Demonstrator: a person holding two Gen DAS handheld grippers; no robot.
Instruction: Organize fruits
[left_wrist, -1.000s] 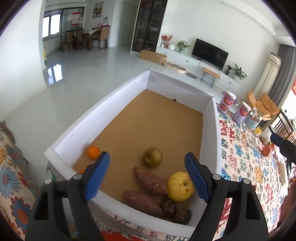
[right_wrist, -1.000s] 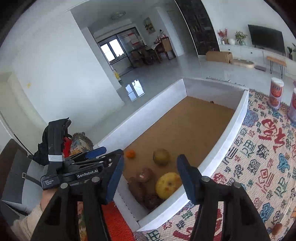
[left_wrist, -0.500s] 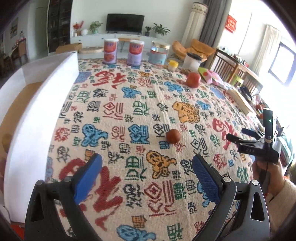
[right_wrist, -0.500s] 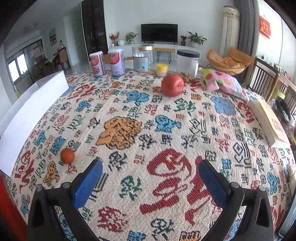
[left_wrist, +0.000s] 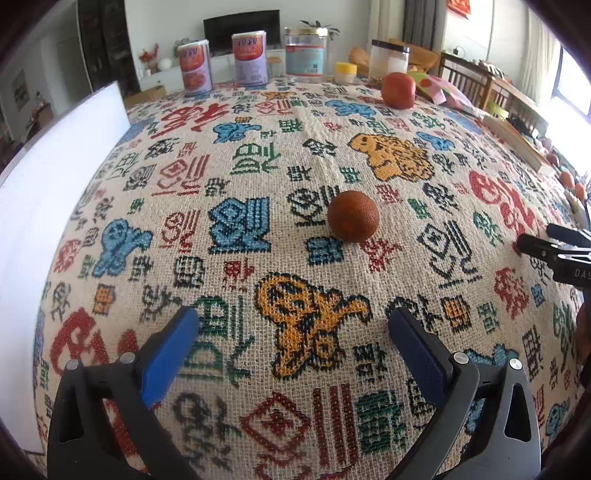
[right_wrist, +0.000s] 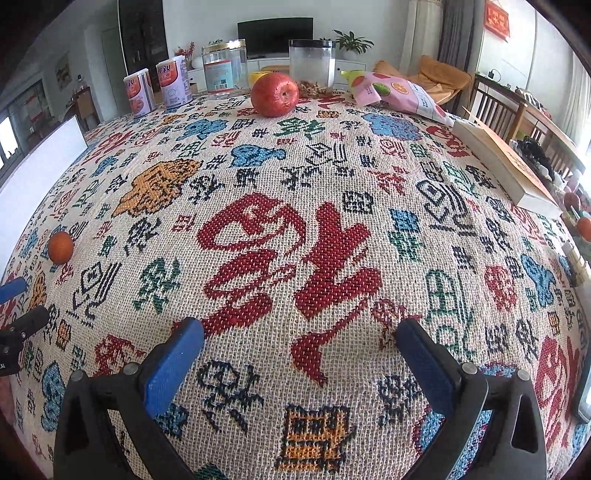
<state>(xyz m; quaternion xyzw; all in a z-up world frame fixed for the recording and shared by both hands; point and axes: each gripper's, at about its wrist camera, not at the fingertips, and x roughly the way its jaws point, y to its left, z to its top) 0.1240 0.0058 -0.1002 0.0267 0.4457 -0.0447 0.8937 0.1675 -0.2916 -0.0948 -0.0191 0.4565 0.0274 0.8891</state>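
Since a second earlier both views had swung away from the white box (left_wrist: 55, 192) with its fruit and onto the patterned tablecloth (left_wrist: 258, 177), and over the last half second the left gripper (left_wrist: 293, 345) had come nearer to the small orange (left_wrist: 352, 216), which now loomed larger ahead of it. That gripper stood wide open and held nothing, its blue pads hovering low over the table, the orange a little to the right of its line and still apart from it. The right gripper (right_wrist: 299, 349) was likewise spread wide and empty, pointing up the middle of the table. The red apple (right_wrist: 275, 94) lay at the far end, near the jars (right_wrist: 312, 66) and tins (right_wrist: 173, 86), well apart from either gripper.

As a judgement, the task was partly done: several fruits had already sat in the box in the earlier views, while at least the orange and the apple remained loose on the table. A few more small orange fruits (right_wrist: 584, 227) showed at the right edge, too small to name. The orange looked like the left gripper's next pick.
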